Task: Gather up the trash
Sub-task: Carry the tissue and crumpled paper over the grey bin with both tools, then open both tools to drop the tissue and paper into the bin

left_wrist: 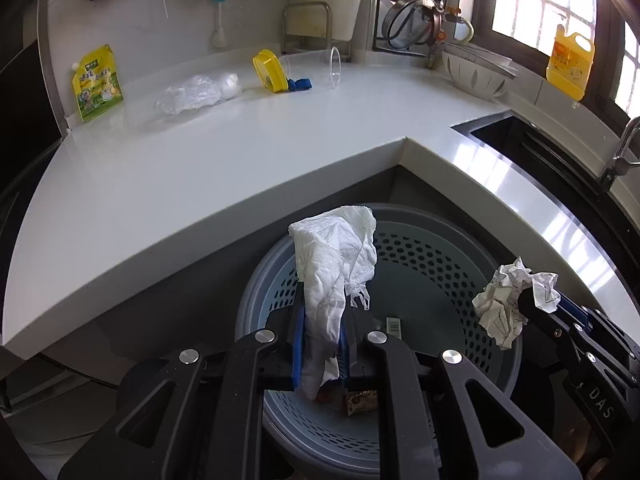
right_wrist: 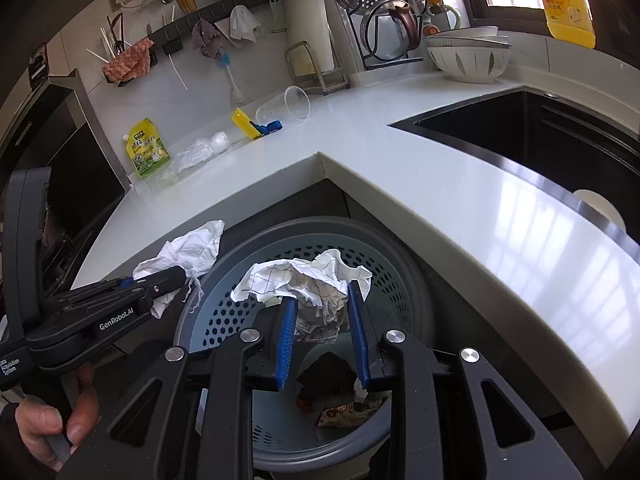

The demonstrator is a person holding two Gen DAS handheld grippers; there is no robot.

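Note:
My left gripper (left_wrist: pixel 322 300) is shut on a crumpled white tissue (left_wrist: pixel 340 252) and holds it over the grey perforated trash basket (left_wrist: pixel 448 264). My right gripper (right_wrist: pixel 322 300) is shut on a crumpled ball of grid-lined paper (right_wrist: pixel 308 280) above the same basket (right_wrist: pixel 400 280). Each gripper shows in the other view: the right gripper with its paper (left_wrist: pixel 508 304) at the basket's right, the left gripper with its tissue (right_wrist: pixel 188 256) at the basket's left. Wrappers (right_wrist: pixel 340 412) lie at the basket's bottom.
On the white L-shaped counter (left_wrist: pixel 240 152) lie a yellow-green pouch (left_wrist: pixel 96 84), a clear plastic bag (left_wrist: pixel 200 92), a yellow lid (left_wrist: pixel 270 70), a blue piece (left_wrist: pixel 300 84) and a tipped clear cup (left_wrist: pixel 320 68). A black sink (right_wrist: pixel 540 140), a white colander (right_wrist: pixel 468 60) and a yellow jug (right_wrist: pixel 564 4) stand right.

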